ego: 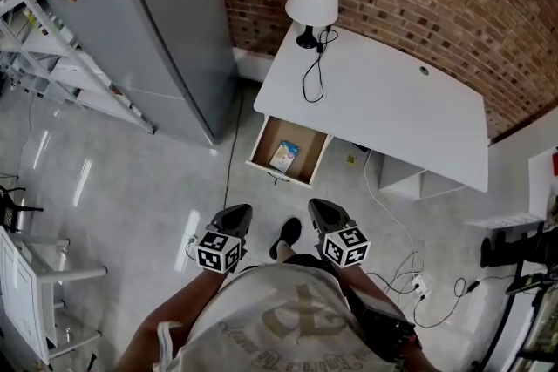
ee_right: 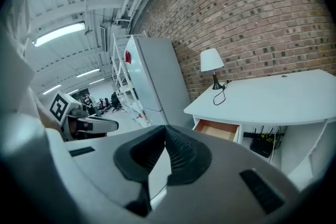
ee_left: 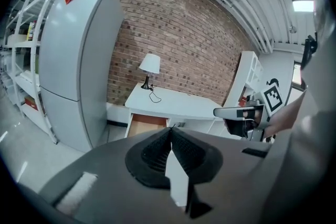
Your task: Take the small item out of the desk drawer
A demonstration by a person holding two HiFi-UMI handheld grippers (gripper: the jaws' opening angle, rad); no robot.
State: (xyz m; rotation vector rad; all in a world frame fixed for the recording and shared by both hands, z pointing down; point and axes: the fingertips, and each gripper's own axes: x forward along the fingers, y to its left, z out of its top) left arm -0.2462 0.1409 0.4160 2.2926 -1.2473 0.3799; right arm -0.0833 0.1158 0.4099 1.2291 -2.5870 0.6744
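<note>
A white desk (ego: 392, 91) stands against the brick wall, its wooden drawer (ego: 266, 159) pulled open at the left end. Inside the drawer lies a small blue and white packet (ego: 284, 156). Both grippers are held close to the person's chest, well short of the desk. My left gripper (ego: 234, 218) is shut with nothing in it, its jaws meeting at the tip (ee_left: 170, 131). My right gripper (ego: 324, 213) is shut and empty too, jaws touching (ee_right: 165, 129). The open drawer (ee_left: 147, 124) shows ahead in the left gripper view, and the drawer (ee_right: 216, 129) shows in the right gripper view.
A white lamp (ego: 312, 3) with a black cord stands on the desk's back left corner. A tall grey fridge (ego: 166, 22) is left of the desk, metal shelving (ego: 44, 48) beyond it. Cables and a power strip (ego: 417, 285) lie on the floor at the right.
</note>
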